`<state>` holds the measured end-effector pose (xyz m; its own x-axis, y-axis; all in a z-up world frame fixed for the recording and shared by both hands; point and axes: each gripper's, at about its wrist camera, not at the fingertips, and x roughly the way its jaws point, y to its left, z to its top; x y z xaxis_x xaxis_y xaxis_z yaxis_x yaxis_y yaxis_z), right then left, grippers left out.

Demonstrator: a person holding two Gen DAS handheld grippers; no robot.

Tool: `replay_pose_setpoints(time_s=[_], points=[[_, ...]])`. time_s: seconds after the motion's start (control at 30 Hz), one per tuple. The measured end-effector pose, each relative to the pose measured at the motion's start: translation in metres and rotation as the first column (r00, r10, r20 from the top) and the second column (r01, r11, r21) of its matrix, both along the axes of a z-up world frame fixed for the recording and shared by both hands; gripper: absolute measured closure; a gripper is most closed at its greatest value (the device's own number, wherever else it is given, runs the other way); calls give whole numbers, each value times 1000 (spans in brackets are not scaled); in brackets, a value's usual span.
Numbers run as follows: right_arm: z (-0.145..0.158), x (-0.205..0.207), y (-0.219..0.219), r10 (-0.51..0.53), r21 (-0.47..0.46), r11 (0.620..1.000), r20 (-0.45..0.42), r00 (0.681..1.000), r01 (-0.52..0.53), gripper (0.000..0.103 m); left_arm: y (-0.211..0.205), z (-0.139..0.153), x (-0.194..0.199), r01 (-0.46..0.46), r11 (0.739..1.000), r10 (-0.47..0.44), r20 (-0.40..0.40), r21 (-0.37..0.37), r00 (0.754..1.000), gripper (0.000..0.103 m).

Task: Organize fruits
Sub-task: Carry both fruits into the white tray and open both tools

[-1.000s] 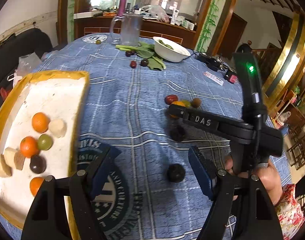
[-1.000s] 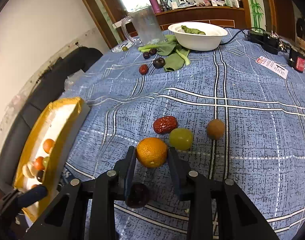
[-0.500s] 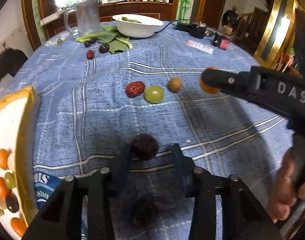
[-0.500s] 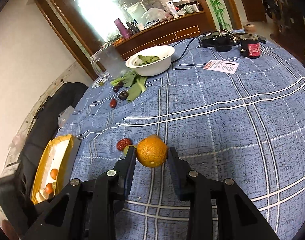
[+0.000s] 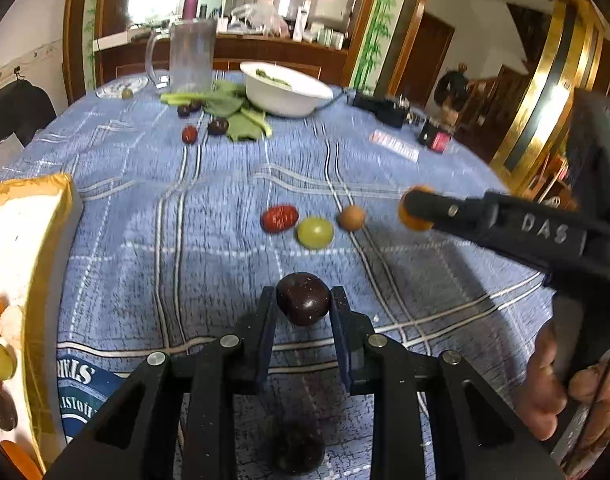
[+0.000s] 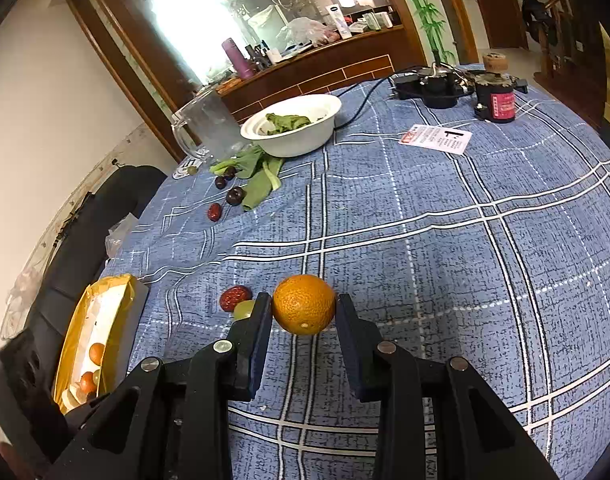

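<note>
My left gripper (image 5: 303, 306) is shut on a dark plum (image 5: 303, 298) and holds it above the blue checked tablecloth. My right gripper (image 6: 303, 312) is shut on a small orange (image 6: 303, 309), lifted off the table; the orange also shows in the left wrist view (image 5: 411, 216). A red date (image 5: 279, 218), a green grape (image 5: 315, 233) and a small brown fruit (image 5: 351, 218) lie on the cloth between them. The yellow-rimmed tray (image 5: 45, 240) at the left holds several fruits; it also shows in the right wrist view (image 6: 117, 292).
At the far side stand a white bowl (image 5: 285, 94) of greens, a glass pitcher (image 5: 191, 56), loose leaves with dark plums (image 5: 218, 126) and a red date (image 5: 189, 134). A power strip (image 6: 433, 86), a red-labelled roll (image 6: 499, 98) and a card (image 6: 437, 138) lie far right.
My left gripper closed on the dark plum and lifted it. My right gripper raised the orange higher above the table and drew back from the remaining fruits.
</note>
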<state>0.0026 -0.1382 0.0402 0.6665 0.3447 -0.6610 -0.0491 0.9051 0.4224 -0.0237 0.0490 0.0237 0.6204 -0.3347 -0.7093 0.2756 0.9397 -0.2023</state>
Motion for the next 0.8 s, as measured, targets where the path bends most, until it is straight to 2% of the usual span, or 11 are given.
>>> replay_pose_setpoints(time_s=[0.23, 0.43, 0.57, 0.63, 0.7, 0.8], points=[[1, -1, 6, 8, -13, 1000, 10, 1000, -8, 68, 10, 4, 2, -20, 998, 20, 9, -59, 1000, 78], [0, -2, 5, 1, -14, 1000, 25, 1000, -1, 68, 14, 4, 3, -46, 997, 47, 16, -58, 999, 78], [1, -5, 1, -45, -56, 997, 64, 997, 48, 69, 22, 10, 0, -64, 994, 67, 41, -88, 997, 78], [3, -6, -3, -102, -79, 991, 55, 993, 106, 69, 28, 12, 0, -70, 991, 76, 42, -115, 996, 78], [10, -14, -9, -111, -18, 994, 46, 993, 111, 69, 34, 15, -2, -83, 986, 91, 47, -146, 995, 78], [26, -33, -9, -92, 16, 996, 58, 994, 91, 68, 44, 24, -9, -91, 976, 107, 75, -197, 991, 78]])
